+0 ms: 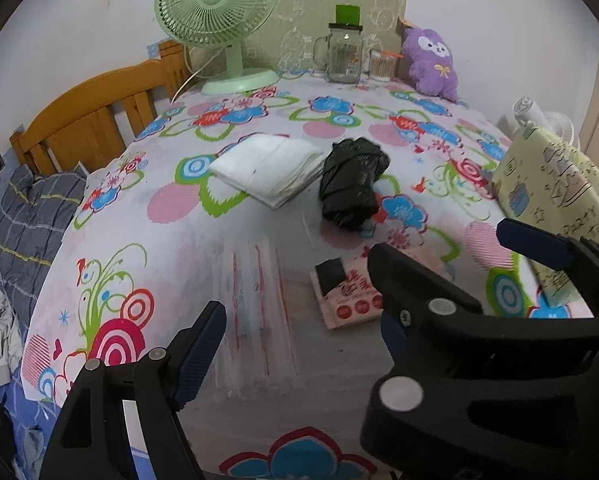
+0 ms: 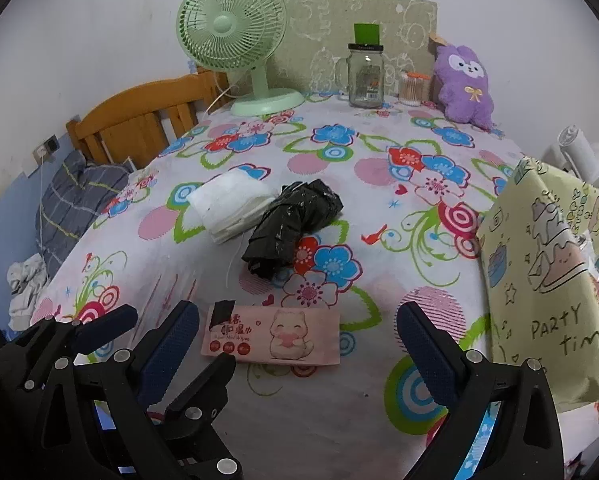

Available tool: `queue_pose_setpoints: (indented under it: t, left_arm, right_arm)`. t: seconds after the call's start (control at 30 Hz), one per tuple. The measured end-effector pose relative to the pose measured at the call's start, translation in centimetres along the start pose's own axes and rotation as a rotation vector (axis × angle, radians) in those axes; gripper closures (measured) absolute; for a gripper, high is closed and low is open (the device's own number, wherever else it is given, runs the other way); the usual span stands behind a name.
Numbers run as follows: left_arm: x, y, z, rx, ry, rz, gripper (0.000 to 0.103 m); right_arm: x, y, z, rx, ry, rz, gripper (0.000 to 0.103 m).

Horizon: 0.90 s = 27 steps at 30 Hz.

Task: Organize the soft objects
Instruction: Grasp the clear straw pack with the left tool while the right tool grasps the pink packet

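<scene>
- Two grippers, left gripper [image 1: 295,328] and right gripper [image 2: 299,344], both spread, empty.
- One pink wipes pack [image 2: 273,338] just ahead of the right gripper.
- One black bundle [image 2: 291,226], one white folded cloth [image 2: 227,204] beyond.

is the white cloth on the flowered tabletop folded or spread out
Folded: the white cloth lies as a compact rectangle with stacked layer edges showing, beside the crumpled black plastic bag.

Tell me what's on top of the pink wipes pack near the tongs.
A black patch sits on the upper left corner of the pink wipes pack, apparently stuck there. Nothing else lies on it. What is beneath the pack is hidden; only the floral sheet shows around it.
</scene>
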State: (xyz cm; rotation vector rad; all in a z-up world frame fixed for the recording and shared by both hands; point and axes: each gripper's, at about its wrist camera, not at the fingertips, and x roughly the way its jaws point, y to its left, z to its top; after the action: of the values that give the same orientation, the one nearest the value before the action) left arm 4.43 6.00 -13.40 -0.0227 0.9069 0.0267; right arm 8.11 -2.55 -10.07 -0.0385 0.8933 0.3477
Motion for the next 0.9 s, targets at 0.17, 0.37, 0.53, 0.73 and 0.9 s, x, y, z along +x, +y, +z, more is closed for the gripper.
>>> queue_pose_setpoints:
  t: [0.17, 0.37, 0.53, 0.73, 0.9]
  left_arm:
    - [1.1, 0.8, 0.0, -0.022, 0.022, 0.012, 0.022]
    - [2.2, 2.0, 0.6, -0.056, 0.035, 0.034, 0.022]
    - [2.7, 2.1, 1.1, -0.05, 0.03, 0.038, 0.022]
    - [2.7, 1.9, 1.1, -0.044, 0.027, 0.031, 0.023]
    - [2.5, 1.6, 1.1, -0.034, 0.021, 0.015, 0.034]
  right_arm:
    - [0.9, 0.1, -0.2, -0.007, 0.024, 0.007, 0.003]
    - [1.9, 0.4, 0.1, -0.02, 0.044, 0.01, 0.003]
    - [2.8, 0.5, 0.4, -0.005, 0.06, 0.017, 0.003]
    - [4.2, 0.4, 0.6, 0.02, 0.117, 0.031, 0.013]
    - [4.3, 0.7, 0.5, 0.014, 0.12, 0.041, 0.018]
